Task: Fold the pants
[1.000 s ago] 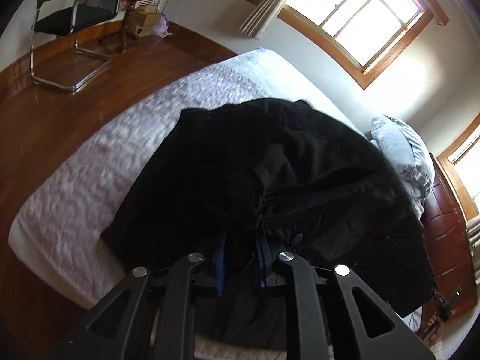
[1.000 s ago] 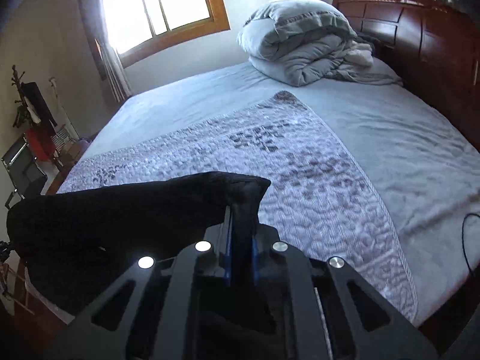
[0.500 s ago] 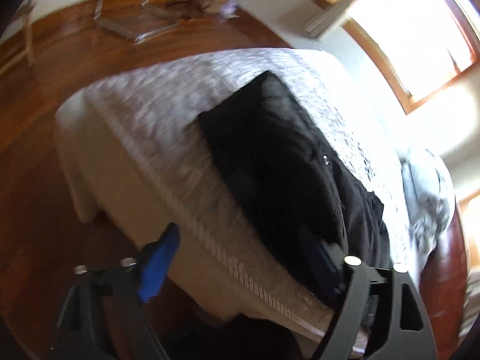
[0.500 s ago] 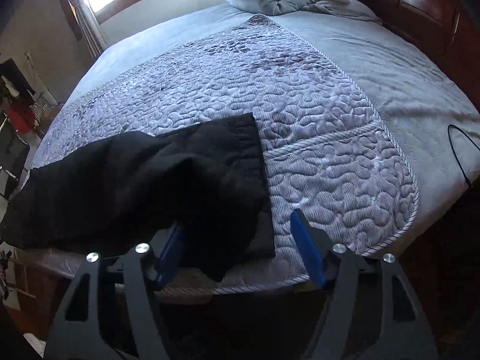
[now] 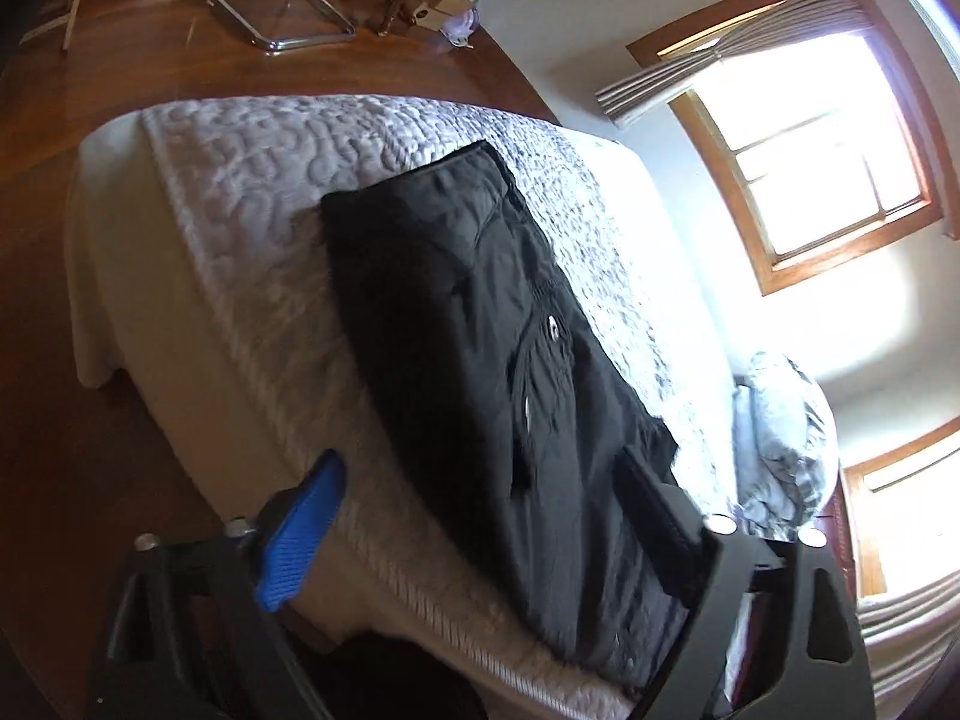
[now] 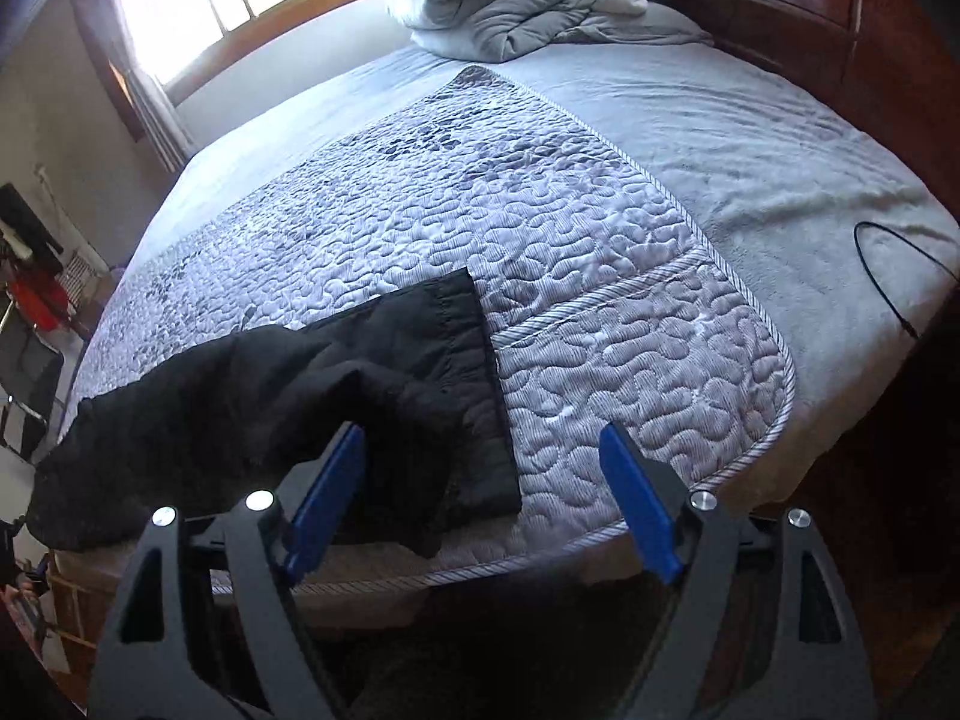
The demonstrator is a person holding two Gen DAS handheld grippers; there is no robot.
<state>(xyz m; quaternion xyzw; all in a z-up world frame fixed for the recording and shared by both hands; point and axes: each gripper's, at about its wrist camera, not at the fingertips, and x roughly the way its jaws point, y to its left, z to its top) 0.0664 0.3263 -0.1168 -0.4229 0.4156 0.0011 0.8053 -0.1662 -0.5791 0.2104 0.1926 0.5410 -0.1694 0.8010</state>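
Note:
Black pants (image 5: 480, 330) lie folded lengthwise along the near edge of the quilted bedspread (image 5: 240, 192), flat and free of both grippers. My left gripper (image 5: 480, 516) hovers over the waist end, its jaws wide apart and closing, pressing on nothing; one blue pad (image 5: 300, 540) hangs past the mattress edge. In the right wrist view the pants (image 6: 270, 390) end in a hemmed leg cuff on the bedspread (image 6: 540, 210). My right gripper (image 6: 483, 480) stands just above that cuff with its jaws opening, and its pads (image 6: 327, 498) touch no cloth.
A bundled grey duvet (image 6: 510, 6) sits at the head of the bed by a dark wooden headboard (image 6: 810, 0). A black cable (image 6: 888, 276) lies on the grey sheet at the right. A metal-framed chair (image 5: 282, 12) stands on the wooden floor (image 5: 60, 420).
Both grippers were shut on the pants a second ago; each has let go and drawn back toward the bed's edge. The pants now lie flat on the bedspread.

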